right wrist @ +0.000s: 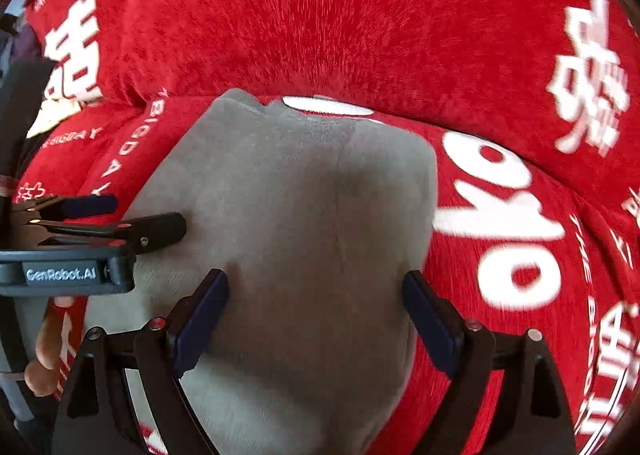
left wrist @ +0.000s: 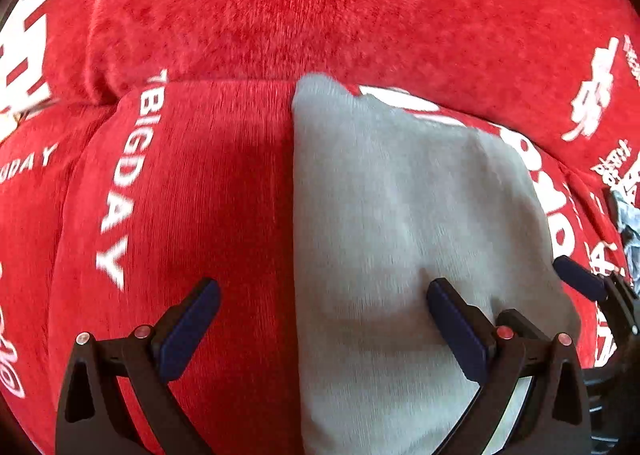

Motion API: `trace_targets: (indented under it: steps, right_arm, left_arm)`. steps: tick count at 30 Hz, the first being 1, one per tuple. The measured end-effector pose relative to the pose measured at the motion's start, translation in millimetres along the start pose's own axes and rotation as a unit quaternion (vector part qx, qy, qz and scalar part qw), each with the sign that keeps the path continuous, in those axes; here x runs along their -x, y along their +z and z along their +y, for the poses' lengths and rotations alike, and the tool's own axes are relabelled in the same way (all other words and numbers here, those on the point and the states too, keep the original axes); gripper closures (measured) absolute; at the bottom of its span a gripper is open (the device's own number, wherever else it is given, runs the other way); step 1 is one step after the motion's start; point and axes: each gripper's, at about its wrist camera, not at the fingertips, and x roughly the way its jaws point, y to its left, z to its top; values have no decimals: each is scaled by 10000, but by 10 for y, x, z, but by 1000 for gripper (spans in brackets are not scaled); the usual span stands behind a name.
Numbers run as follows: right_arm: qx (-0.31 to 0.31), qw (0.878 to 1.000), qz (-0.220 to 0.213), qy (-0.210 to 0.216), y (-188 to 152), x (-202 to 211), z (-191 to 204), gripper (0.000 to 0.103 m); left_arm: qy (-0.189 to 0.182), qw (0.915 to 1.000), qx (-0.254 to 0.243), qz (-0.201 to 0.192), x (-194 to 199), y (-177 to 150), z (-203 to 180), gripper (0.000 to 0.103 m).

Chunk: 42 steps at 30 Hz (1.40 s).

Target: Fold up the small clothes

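Observation:
A grey folded garment [left wrist: 400, 235] lies flat on a red sofa seat; it also shows in the right wrist view [right wrist: 304, 223]. My left gripper [left wrist: 320, 319] is open and empty, low over the garment's left edge, one finger over red fabric, the other over the grey cloth. My right gripper [right wrist: 316, 315] is open and empty, just above the garment's near part. The left gripper also shows from the side in the right wrist view [right wrist: 144, 219], at the garment's left edge. The right gripper's fingertip [left wrist: 580, 279] shows at the right in the left wrist view.
The red sofa cover [left wrist: 208, 183] has white printed letters; its back cushion [left wrist: 320, 7] rises behind the seat. A small pale blue-grey cloth [left wrist: 628, 223] lies at the far right. A hand [right wrist: 44, 351] holds the left gripper's handle.

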Motion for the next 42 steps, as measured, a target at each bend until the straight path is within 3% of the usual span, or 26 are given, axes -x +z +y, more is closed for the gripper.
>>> trace_targets:
  steps: [3,6,10,12,14,17,21,26,29,30,34,36,42]
  right_arm:
    - [-287,9996,-1,62,-326,121,-26,11]
    - [-313,9988,283,255,-652,149,-53,11]
    - [-948,9938,-25,577,-859,449,-428,11]
    - [-1622,9829,-284,824,-815,528,-746,11]
    - [-2079,9712,-378,1105,-734,499,-950,11]
    - [-2307,9582,-138,1684,-519,212,-1030,11]
    - [-2124,9584,417,1858,-282,-277,-850,10]
    - [-1856,9617,310,1992,-113,-464,-608,7]
    - [-1502,9706,257,1862,-63,-472,-463,14]
    - [-1469,9709,241,1874,-64,-463,-445,23]
    - [-1360,9742,43,1801,-64,-356,-405,47]
    - [-1289,9770,-103,1696,-61,-257,-366,54]
    - [-986,9835,-369,1469,-84,46,-175,58]
  left_arm:
    - [-265,9993,187,-185,139,-224,93,0]
    - [-653,9976,245,-49,278,-389,232,0]
    - [-693,9969,105,-344,510,-471,315,0]
    - [-711,9966,229,-356,513,-361,376,0]
    - [-927,9950,369,-97,423,-215,362,0]
    - [-1222,9913,411,255,204,-51,238,0]
    - [-1380,9875,344,686,-151,75,15,0]
    - [-1332,9891,115,621,-304,152,-208,0]
    - [-1252,9909,66,488,-306,155,-241,4]
    - [-1281,9908,13,425,-283,137,-208,14]
    - [-1059,9935,-408,37,-112,58,-301,35]
    - [-928,9937,-617,-104,4,30,-337,49]
    - [-723,9935,-842,-266,240,-17,-407,57]
